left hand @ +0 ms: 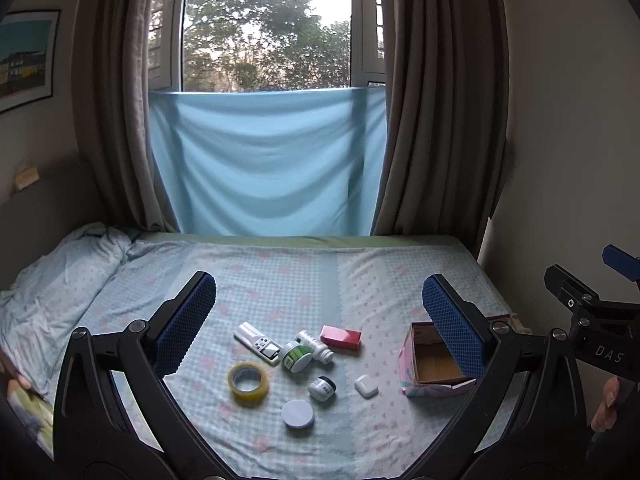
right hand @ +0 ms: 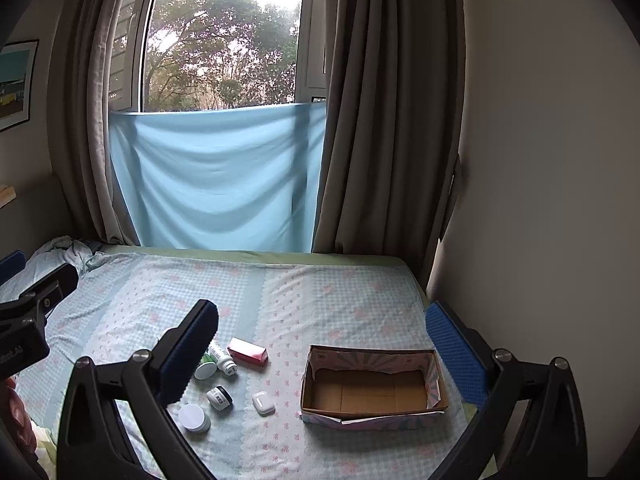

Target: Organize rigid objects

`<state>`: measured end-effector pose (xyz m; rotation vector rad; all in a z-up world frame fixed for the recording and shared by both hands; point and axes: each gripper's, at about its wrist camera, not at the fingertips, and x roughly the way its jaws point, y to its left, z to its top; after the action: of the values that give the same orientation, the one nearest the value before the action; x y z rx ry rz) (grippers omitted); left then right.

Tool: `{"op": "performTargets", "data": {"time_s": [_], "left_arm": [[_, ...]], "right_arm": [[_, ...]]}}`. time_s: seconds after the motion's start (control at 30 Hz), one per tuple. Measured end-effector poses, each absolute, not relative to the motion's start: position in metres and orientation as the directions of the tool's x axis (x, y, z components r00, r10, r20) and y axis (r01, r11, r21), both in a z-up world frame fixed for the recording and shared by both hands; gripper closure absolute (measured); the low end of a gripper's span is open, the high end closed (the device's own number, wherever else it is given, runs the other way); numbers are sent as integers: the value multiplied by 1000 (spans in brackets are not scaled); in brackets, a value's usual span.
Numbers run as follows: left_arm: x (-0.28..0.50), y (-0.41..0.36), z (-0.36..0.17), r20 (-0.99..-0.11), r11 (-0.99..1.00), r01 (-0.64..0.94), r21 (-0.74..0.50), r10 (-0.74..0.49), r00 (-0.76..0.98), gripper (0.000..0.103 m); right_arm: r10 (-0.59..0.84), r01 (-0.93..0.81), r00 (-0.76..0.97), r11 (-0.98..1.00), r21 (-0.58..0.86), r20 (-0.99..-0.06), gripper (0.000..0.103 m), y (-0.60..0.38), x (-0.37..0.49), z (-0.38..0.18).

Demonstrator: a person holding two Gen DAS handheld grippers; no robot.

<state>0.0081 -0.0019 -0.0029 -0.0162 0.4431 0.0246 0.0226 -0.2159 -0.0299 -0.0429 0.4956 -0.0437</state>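
Both wide open and empty above the bed, left hand-held gripper over the clutter, right hand-held gripper facing the empty cardboard box: best to start with the earbud case nearest it, squarely across its narrow sides.

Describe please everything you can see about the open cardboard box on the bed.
The open rectangular cardboard box with pastel pink-and-blue patterned outside sits flat on the checked floral bedsheet, right of the scattered small items. Its inside is plain brown cardboard and holds nothing. The top is open, without a lid; the rim looks roughly cut, with white torn edges and a loose strip at the near edge. The small white earbud case lies nearest, not touching. Neither claw touches it.
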Motion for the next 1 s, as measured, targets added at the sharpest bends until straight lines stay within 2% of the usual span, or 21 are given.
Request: {"op": "performTargets", "data": {"time_s": [1.0], "left_arm": [[3,-3,2,-410,999,-38,10,38,911,1]], "right_arm": [[-40,23,893,999,-44,-448,0,-214,18,-29]]}}
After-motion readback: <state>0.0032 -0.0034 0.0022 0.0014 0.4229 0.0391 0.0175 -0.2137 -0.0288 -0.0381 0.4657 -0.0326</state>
